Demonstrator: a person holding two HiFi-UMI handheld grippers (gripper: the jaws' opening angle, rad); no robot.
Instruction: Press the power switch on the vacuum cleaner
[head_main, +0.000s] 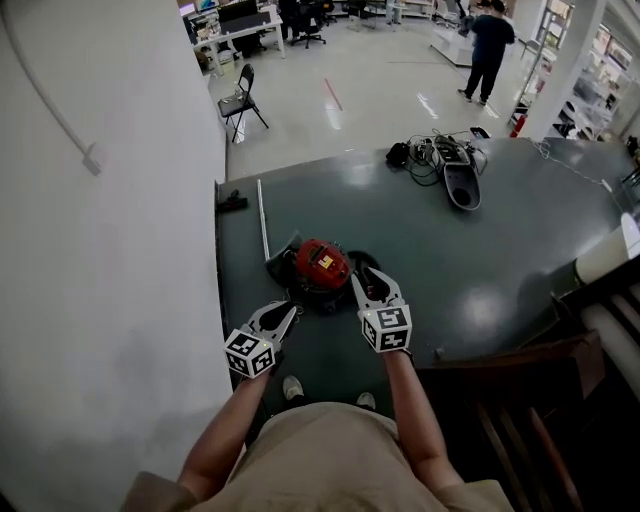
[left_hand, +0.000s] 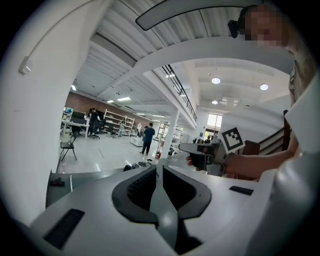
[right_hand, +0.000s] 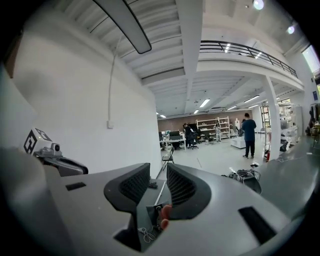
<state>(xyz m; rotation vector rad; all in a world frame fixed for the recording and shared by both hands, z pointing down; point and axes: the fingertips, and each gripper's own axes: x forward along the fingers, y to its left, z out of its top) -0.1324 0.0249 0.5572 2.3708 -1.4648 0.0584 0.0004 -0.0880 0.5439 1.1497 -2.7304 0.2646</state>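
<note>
The red vacuum cleaner (head_main: 320, 266) with a black base sits on the dark green platform (head_main: 480, 260), just ahead of me. My right gripper (head_main: 366, 282) hovers at its right side, jaws close together with nothing between them. The left gripper (head_main: 283, 314) hangs a little short of the vacuum's near left side, jaws also together and empty. Through the right gripper view a sliver of the red body (right_hand: 165, 212) shows below the right gripper (right_hand: 158, 177). The left gripper view looks level over the platform past the left gripper (left_hand: 159, 175); the vacuum is hidden there. I cannot make out the power switch.
A thin metal tube (head_main: 263, 218) lies left of the vacuum, with a small black part (head_main: 232, 202) by the white wall. A floor nozzle and tangled cables (head_main: 452, 168) lie at the far edge. Wooden railing (head_main: 520, 400) stands to my right. A person (head_main: 488, 50) and a folding chair (head_main: 243, 97) are far off.
</note>
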